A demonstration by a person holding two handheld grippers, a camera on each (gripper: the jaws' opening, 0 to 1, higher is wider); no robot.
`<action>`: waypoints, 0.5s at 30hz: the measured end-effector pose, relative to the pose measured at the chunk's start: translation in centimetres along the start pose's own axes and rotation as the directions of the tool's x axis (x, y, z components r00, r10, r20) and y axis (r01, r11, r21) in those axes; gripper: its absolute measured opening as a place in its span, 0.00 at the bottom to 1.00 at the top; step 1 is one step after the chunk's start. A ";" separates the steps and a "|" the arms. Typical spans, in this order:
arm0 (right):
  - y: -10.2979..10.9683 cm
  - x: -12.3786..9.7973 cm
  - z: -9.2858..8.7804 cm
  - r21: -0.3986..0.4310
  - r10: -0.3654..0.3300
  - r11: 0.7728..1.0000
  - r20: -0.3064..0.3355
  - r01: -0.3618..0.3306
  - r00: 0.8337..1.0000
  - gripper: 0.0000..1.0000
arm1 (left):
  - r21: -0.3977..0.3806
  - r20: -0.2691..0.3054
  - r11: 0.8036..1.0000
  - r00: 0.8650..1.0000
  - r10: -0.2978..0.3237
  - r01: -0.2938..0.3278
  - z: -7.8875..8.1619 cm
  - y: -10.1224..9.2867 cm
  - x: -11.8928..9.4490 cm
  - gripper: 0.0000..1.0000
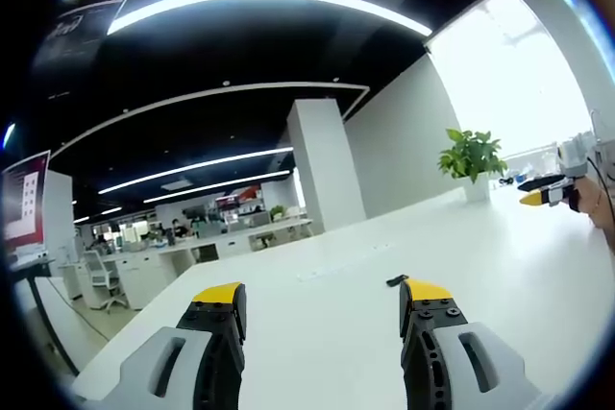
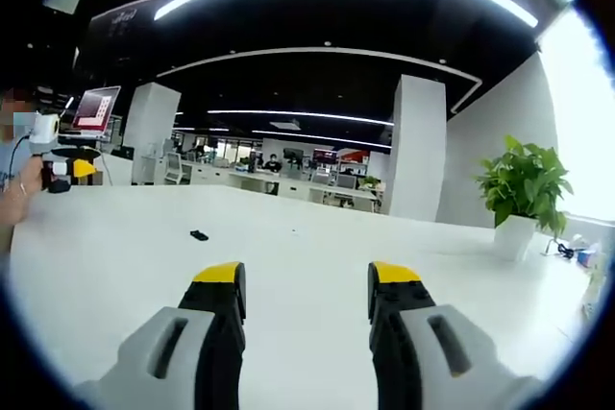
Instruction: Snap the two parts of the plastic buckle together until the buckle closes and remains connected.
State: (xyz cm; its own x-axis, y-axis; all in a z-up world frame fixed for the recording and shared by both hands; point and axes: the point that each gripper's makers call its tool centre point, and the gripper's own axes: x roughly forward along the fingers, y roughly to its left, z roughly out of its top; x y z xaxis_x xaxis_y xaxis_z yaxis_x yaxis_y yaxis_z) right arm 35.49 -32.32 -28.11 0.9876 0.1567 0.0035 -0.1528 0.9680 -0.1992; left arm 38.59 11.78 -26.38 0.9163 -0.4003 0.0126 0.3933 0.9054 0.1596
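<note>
Buckle (image 1: 397, 280) is lying on the white worktop (image 1: 500, 256), just beyond the left gripper (image 1: 322, 309), near its right jaw. Right gripper (image 2: 306, 290) is sitting farther off, the dark piece up-left. Both jaws are gaping wide, holding nothing.

That small dark thing (image 2: 199, 235) on the tabletop (image 2: 317, 237) was too tiny to tell if it was the buckle.

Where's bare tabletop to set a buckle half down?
Nearly everywhere: the white table is bare between the right tool and the potted plant, and around the small dark piece. The left tool also has bare surface ahead.
</note>
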 end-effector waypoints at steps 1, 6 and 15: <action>-0.2 0.0 0.0 0.001 -0.004 1.000 0.000 0.004 1.000 0.52 | 0.000 0.001 1.000 1.000 -0.002 0.002 0.0 -0.1 0.0 0.66; -0.5 -0.1 0.1 0.003 -0.016 1.000 0.004 0.016 1.000 0.52 | 0.004 -0.003 1.000 1.000 -0.012 0.012 0.0 -0.3 0.1 0.66; -0.4 -0.1 0.1 0.001 -0.010 1.000 0.003 0.010 1.000 0.51 | 0.004 -0.008 1.000 1.000 -0.010 0.010 -0.1 -0.3 0.1 0.66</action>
State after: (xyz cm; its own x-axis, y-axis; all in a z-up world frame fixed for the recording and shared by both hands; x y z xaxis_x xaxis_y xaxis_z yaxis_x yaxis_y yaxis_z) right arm 35.48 -32.74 -27.94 0.9890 0.1474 0.0083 -0.1429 0.9698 -0.1978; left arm 38.60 11.46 -26.57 0.9128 -0.4085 0.0033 0.4025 0.9007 0.1636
